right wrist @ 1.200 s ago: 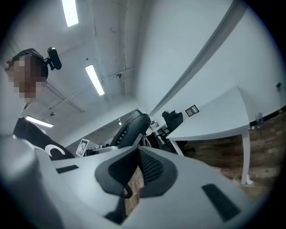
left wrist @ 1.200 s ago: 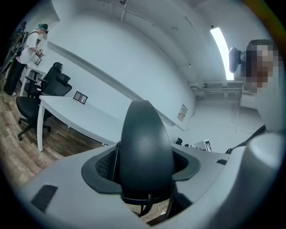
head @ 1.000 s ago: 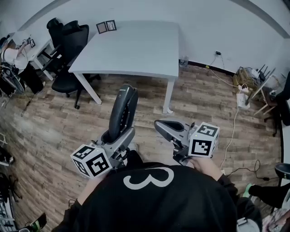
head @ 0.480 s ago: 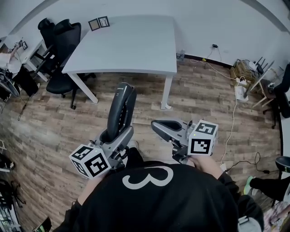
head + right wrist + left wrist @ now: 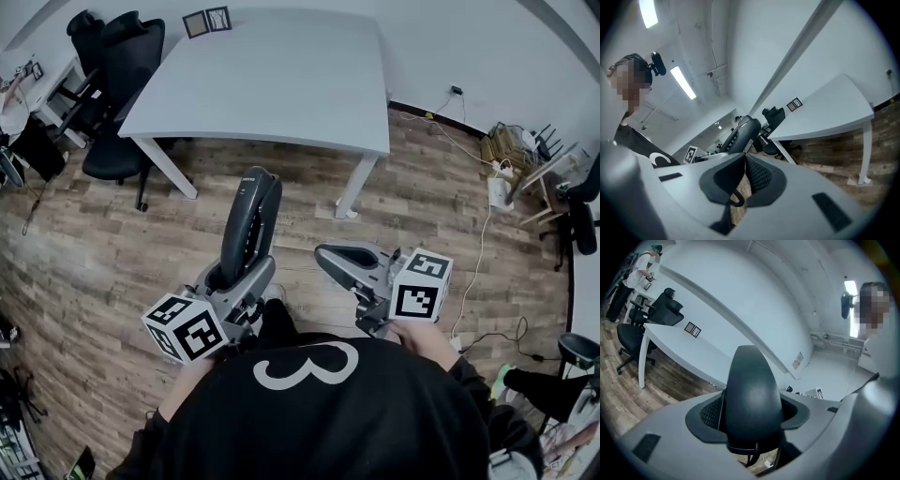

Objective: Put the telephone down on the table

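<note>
The left gripper (image 5: 242, 277) is clenched on a black plastic telephone handset (image 5: 251, 220), with its grey jaws pressing the handset's lower part from both sides. That lower end sits inside the jaws and cannot be seen. In the left gripper view the handset's smooth rounded back fills the middle and hides whatever lies straight ahead.

The right gripper (image 5: 326, 255) has its jaws drawn together at the tips, with a narrow slit below them. A short piece of black coiled cord (image 5: 736, 199) shows low in that slit. I cannot tell whether the pads pinch it, and its run beyond the jaws is hidden.

The handset is long, slightly curved and glossy, and it stands nearly upright. The right gripper view shows rows of small keys on its inner face, too small to read.

The handset is in the air on the near side of the white rectangular table (image 5: 262, 84), short of the table's front edge and above the wood-plank floor (image 5: 94, 253). The right gripper is also short of that edge, near the table's front right leg.

Two small dark picture frames (image 5: 206, 21) stand at the table's far left corner. Black office chairs (image 5: 112, 84) crowd the table's left end, partly cut off by the picture's edge.
</note>
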